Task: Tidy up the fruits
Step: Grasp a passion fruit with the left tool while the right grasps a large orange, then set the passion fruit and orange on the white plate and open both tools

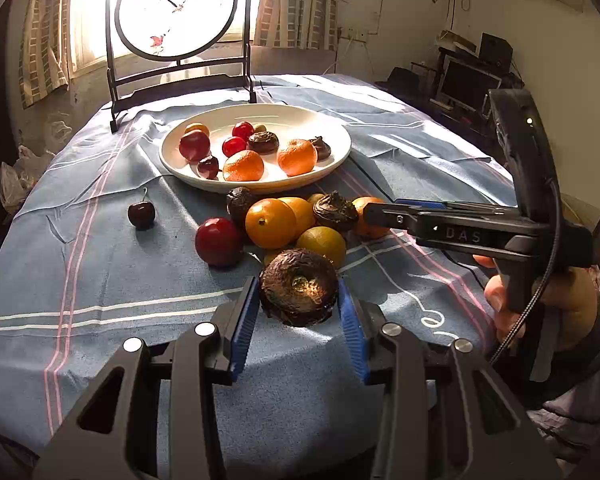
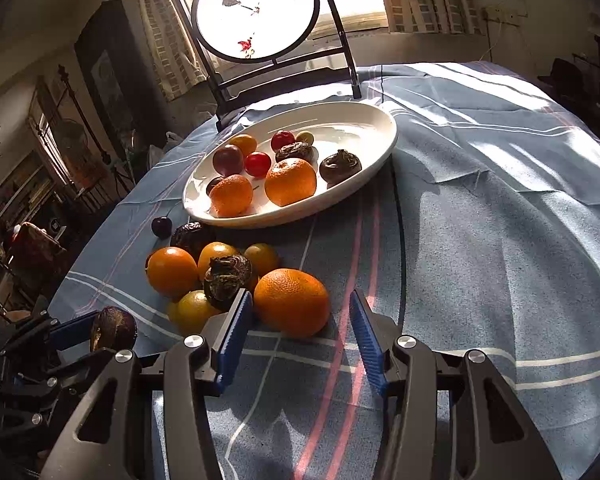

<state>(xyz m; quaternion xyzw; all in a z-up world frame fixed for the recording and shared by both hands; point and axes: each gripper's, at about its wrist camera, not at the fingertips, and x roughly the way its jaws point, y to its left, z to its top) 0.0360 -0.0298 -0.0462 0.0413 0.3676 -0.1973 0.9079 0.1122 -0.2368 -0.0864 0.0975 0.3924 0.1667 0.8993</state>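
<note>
Left hand-held gripper (image 1: pixel 298 308) — blue ribbed pads narrowed onto a wrinkled dark-brown round fruit (image 1: pixel 299 286), held at the near edge of the loose fruit heap on the blue striped cloth-covered counter (image 1: pixel 100 272). Right hand-held gripper (image 2: pixel 300 332) — pads parted, gripping nothing, a large dimpled orange (image 2: pixel 292 302) just ahead of its left pad. Shallow white ceramic plate (image 1: pixel 334 158) beyond the heap, carrying two oranges, red plums and dark wrinkled fruits.

The left tongs (image 1: pixel 298 312) are black with ribbed blue pads and silver screws. The right tongs (image 2: pixel 300 320) match, marked "DAS", with a braided black cable; the hand (image 1: pixel 540 304) wears a grey sleeve.
</note>
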